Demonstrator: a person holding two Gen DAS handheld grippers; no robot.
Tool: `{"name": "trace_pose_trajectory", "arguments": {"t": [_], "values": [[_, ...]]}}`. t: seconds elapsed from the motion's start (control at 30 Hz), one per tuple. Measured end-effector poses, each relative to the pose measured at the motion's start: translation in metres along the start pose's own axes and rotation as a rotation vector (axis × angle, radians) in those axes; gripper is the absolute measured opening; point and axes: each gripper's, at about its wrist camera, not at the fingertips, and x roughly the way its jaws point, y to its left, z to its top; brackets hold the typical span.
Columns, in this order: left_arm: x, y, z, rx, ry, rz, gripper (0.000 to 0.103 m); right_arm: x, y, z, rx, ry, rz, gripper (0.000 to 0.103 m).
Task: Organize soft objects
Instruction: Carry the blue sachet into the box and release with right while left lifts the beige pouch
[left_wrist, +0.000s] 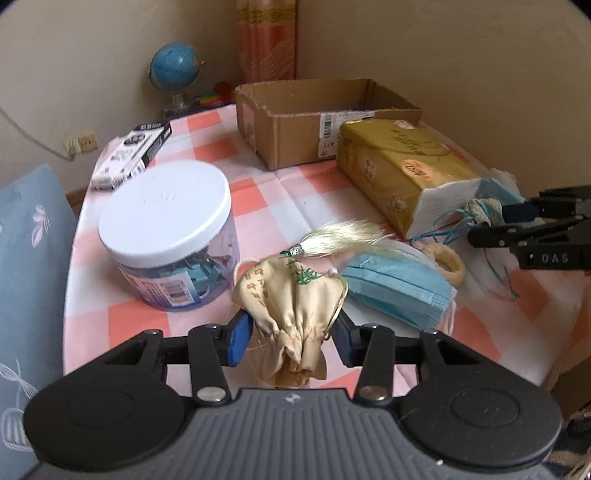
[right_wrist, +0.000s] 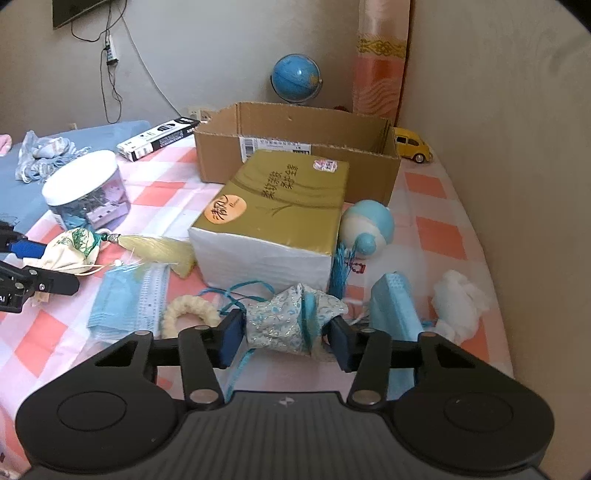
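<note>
My left gripper (left_wrist: 293, 334) is shut on a beige drawstring sachet (left_wrist: 291, 295) with green print and a pale tassel (left_wrist: 340, 236); the sachet also shows at the left of the right wrist view (right_wrist: 70, 251). My right gripper (right_wrist: 286, 336) is shut on a silver-blue embroidered sachet (right_wrist: 291, 317) with blue cords. Blue face masks (left_wrist: 399, 288) lie flat on the checked cloth, also seen in the right wrist view (right_wrist: 125, 302). An open cardboard box (right_wrist: 295, 147) stands at the back. A gold tissue pack (right_wrist: 273, 214) lies in front of it.
A clear jar with a white lid (left_wrist: 166, 236) stands left. A fuzzy ring (right_wrist: 190, 314), a blue-white ball (right_wrist: 367, 225), a standing mask stack (right_wrist: 395, 314) and white cotton (right_wrist: 461, 306) lie around. A black-white carton (left_wrist: 129, 155), globe (right_wrist: 295, 77) and yellow toy car (right_wrist: 412, 144) sit at the back.
</note>
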Motion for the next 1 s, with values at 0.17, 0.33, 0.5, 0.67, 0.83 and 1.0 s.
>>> {"name": "trace_pose_trajectory", "arguments": {"t": [0.17, 0.33, 0.5, 0.67, 0.83, 1.0], "values": [[-0.016, -0.001, 0.001, 0.027, -0.005, -0.016, 0.045, -0.017, 0.003, 0.001, -0.026, -0.017, -0.001, 0.052], [-0.028, 0.0, 0.002, 0.048, -0.006, -0.036, 0.042, -0.04, 0.004, 0.006, -0.042, -0.047, 0.0, 0.052], [-0.042, -0.004, 0.005, 0.094, -0.024, -0.053, 0.039, -0.063, 0.005, 0.013, -0.056, -0.086, -0.003, 0.052], [-0.051, -0.008, 0.008, 0.13, -0.05, -0.064, 0.036, -0.075, 0.003, 0.023, -0.057, -0.118, -0.007, 0.052], [-0.057, -0.007, 0.01, 0.131, -0.067, -0.07, 0.036, -0.082, 0.002, 0.031, -0.074, -0.144, -0.022, 0.052], [-0.07, -0.004, 0.015, 0.125, -0.111, -0.068, 0.036, -0.081, -0.003, 0.046, -0.087, -0.167, -0.032, 0.052]]}}
